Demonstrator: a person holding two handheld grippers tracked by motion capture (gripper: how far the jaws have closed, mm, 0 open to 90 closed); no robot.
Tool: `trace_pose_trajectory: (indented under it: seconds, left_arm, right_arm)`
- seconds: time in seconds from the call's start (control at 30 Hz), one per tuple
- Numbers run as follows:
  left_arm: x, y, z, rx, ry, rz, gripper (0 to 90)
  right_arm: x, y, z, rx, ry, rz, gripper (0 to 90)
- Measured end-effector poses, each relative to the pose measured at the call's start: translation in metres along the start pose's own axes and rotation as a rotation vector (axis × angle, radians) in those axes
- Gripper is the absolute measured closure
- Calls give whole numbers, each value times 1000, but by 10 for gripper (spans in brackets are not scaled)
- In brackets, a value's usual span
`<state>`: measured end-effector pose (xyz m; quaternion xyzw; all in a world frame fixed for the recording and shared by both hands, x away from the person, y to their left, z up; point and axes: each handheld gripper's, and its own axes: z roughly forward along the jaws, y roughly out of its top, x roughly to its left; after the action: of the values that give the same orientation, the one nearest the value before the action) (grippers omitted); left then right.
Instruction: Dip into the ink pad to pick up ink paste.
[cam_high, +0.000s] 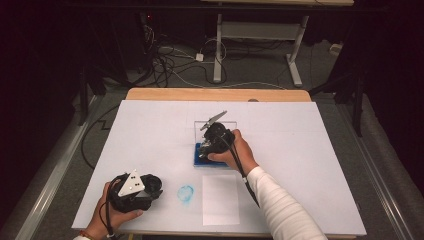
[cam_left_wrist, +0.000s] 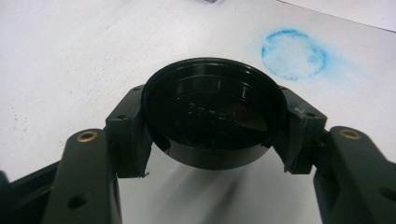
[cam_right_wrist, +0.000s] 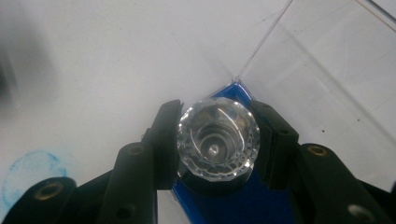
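My left gripper (cam_left_wrist: 212, 135) is shut on a round black cap (cam_left_wrist: 214, 109), its pads pressing both sides; the cap's hollow side faces the camera. In the high view this gripper (cam_high: 156, 186) rests near the table's front left, a hand around it. My right gripper (cam_right_wrist: 217, 142) is shut on a faceted clear glass stopper (cam_right_wrist: 218, 139) atop a dark object that stands on a blue pad (cam_right_wrist: 243, 205). In the high view the right gripper (cam_high: 206, 150) points down over the blue pad (cam_high: 198, 161) mid-table. A clear plastic box (cam_high: 227, 125) stands just behind it.
A round blue stain (cam_high: 185, 194) marks the white table cover (cam_high: 300, 150) between the hands, also seen as a blue ring (cam_left_wrist: 293, 53) beyond the cap. A blank white sheet (cam_high: 220, 199) lies at the front. Cables and a desk frame (cam_high: 260, 45) sit on the floor beyond.
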<state>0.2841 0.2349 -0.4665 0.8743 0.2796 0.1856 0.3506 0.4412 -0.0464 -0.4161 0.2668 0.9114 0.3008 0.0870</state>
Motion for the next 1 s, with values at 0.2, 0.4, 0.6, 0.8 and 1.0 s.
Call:
trace_pose_trajectory:
  seconds: [0.2, 0.4, 0.6, 0.8, 1.0]
  left_arm:
    - [0, 0, 0, -2, 0, 0, 364]
    - [0, 1, 0, -1, -1, 2, 364]
    - [1, 1, 0, 0, 0, -3, 364]
    - [0, 1, 0, -2, -3, -1, 364]
    - [1, 1, -2, -8, -2, -6, 364]
  right_arm:
    - [1, 1, 0, 7, -6, -16, 577]
    - [2, 1, 0, 13, -13, -19, 577]
    - [3, 1, -1, 15, -17, -18, 577]
    - [3, 1, -1, 16, -17, -17, 577]
    - [5, 4, -6, 50, -37, -31, 577]
